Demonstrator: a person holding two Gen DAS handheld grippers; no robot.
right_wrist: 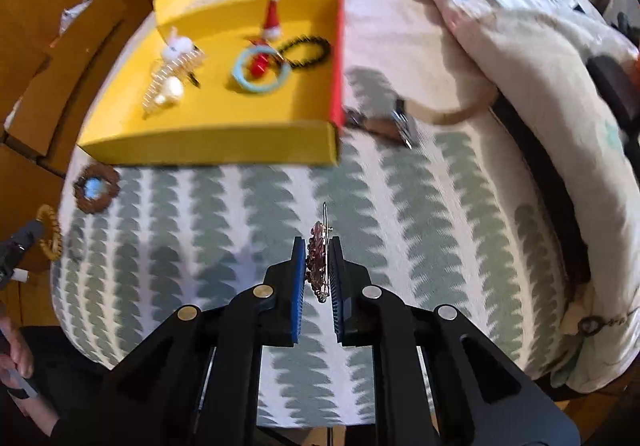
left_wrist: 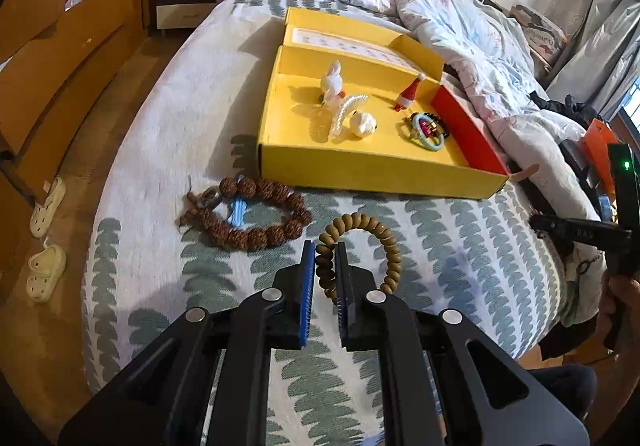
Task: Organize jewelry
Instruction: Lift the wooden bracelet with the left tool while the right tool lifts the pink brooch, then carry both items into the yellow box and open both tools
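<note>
We've got several pieces in the yellow box (left_wrist: 360,166). Left gripper (left_wrist: 325,252) clamps the tan bead bracelet (left_wrist: 360,242), right gripper (right_wrist: 317,252) pinches a brooch (right_wrist: 316,262). Brown bead bracelet (left_wrist: 256,218) left on bed (left_wrist: 460,246).

Wooden wardrobe (left_wrist: 60,46) beside a leaf-patterned bed (left_wrist: 460,238), rumpled quilt (left_wrist: 440,18)

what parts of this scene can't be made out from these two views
- Left wrist view: part of the tan bead bracelet is hidden between the left gripper fingers.
- Right wrist view: the dark red brooch sits edge-on in the right gripper, so its face is unreadable.
- Right wrist view: the object right of the yellow box, a metal-tipped thing, is motion-blurred.
- Left wrist view: the box's far compartment is screened by its divider wall.
</note>
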